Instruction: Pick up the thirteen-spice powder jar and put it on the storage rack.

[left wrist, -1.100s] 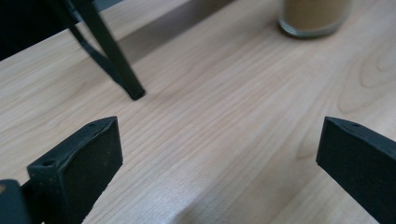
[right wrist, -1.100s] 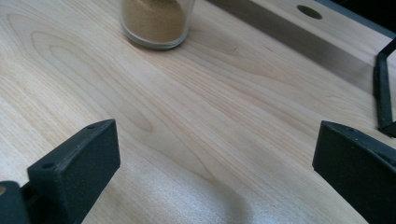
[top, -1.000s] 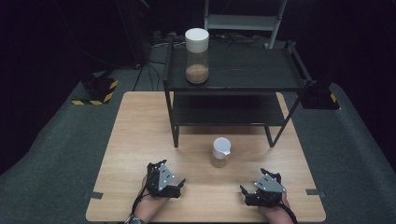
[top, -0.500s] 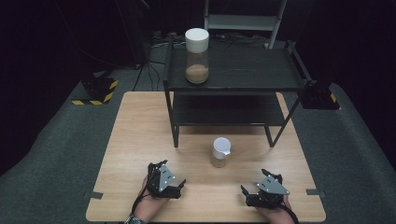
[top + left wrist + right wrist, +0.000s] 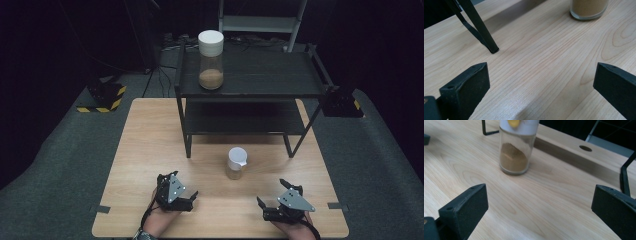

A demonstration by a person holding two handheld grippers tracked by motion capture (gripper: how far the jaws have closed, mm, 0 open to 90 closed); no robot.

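wooden table (image 5: 150, 150) | small jar (image 5: 236, 162) upright | both tools' jaws apart, empty

small jar (image 5: 236, 162) before rack (image 5: 250, 85); big jar (image 5: 210, 60) on rack.

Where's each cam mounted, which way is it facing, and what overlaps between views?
High view: above the person's side, looking forward and down at the table; both hands, left gripper, right gripper.
Left gripper view: rides the left gripper, low over the wood, facing a shelf leg; jaws spread.
Right gripper view: rides the right gripper, facing the small jar; jaws spread.
Shared: all three show the small jar.
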